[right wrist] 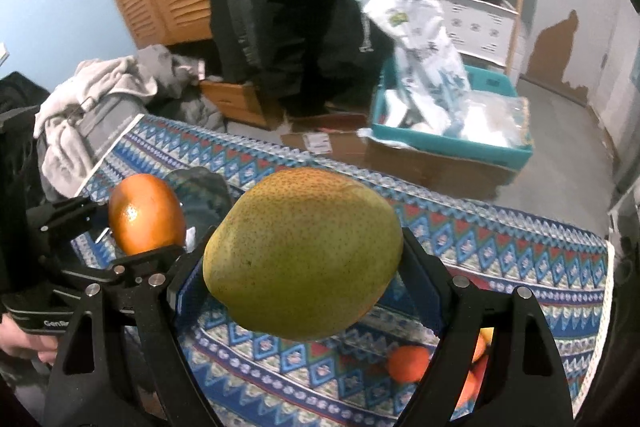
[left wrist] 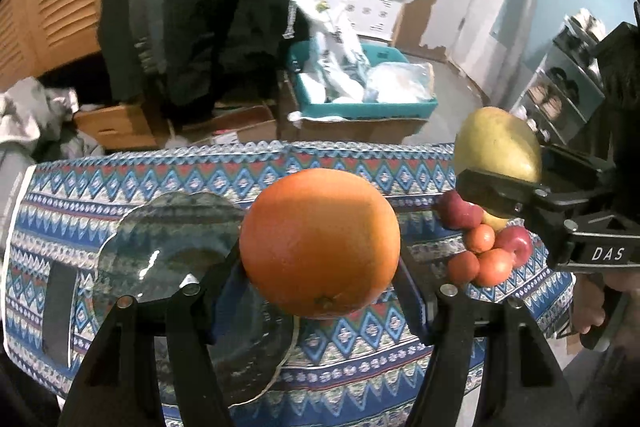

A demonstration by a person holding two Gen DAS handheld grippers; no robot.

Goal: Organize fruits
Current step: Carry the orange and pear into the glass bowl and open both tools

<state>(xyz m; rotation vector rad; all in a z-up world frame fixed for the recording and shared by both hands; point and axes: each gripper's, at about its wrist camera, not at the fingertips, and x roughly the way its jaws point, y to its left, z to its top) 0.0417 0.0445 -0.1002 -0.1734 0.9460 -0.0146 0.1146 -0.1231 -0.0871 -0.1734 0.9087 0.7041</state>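
Above the patterned bench (left wrist: 352, 355), left gripper (left wrist: 320, 247) jaws clamp an orange (left wrist: 320, 243), right gripper (right wrist: 304, 259) jaws a pear (right wrist: 304, 251); glass plates (left wrist: 168, 247) at 9 o'clock bare, fruit pile (left wrist: 484, 243) at 3 o'clock unsorted.

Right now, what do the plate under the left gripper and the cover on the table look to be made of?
The plate looks like clear glass or clear plastic, glossy: the pattern shows through it and its scalloped rim catches glints. The table cover looks like woven or printed fabric, matte, with a blue, red and white geometric pattern and an edge that drapes over the table's far side.
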